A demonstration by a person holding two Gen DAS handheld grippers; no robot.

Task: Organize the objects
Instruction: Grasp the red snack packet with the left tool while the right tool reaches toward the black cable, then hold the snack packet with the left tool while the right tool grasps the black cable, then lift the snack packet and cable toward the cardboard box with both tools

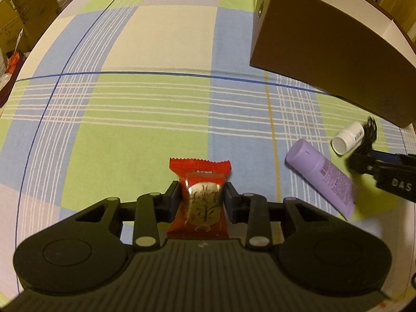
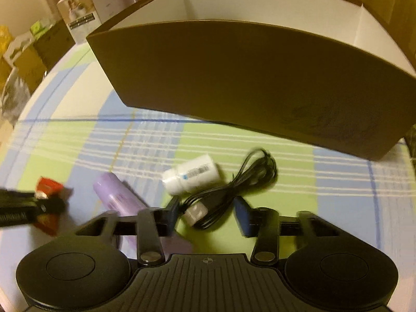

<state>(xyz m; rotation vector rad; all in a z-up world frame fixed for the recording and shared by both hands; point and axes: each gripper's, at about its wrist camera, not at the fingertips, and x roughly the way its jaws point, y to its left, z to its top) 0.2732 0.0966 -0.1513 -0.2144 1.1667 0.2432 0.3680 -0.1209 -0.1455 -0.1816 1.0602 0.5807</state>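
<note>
Left gripper (image 1: 202, 199) sits nearest the lens in the left wrist view, its two pads pinching a red snack packet (image 1: 201, 182) between them. The packet stands upright, crimped top edge up, gold label facing the camera, over a green patch of the checked tablecloth (image 1: 156, 52) toward the near edge of the table.

Right of the packet lies a purple tube (image 1: 322, 174) on its side, cap end pointing away. Just beyond it a small white bottle (image 1: 347, 137) also lies on its side. A black USB cable (image 2: 228, 195) is loosely coiled next to the bottle, touching or nearly touching it.

Right gripper (image 2: 205, 214) points down at the cable. Its blue-tipped fingers (image 2: 243, 215) stand on either side of the silver plug end and the coil. The view is blurred, so I cannot tell if the pads already press on the cable; a gap shows on the right side.

Behind those items a large brown box (image 2: 234, 78) with a white inside stands open toward the far right corner of the table. Nothing can be made out inside it from here.

Off the table's left edge, cardboard cartons (image 1: 28, 7) are stacked.
</note>
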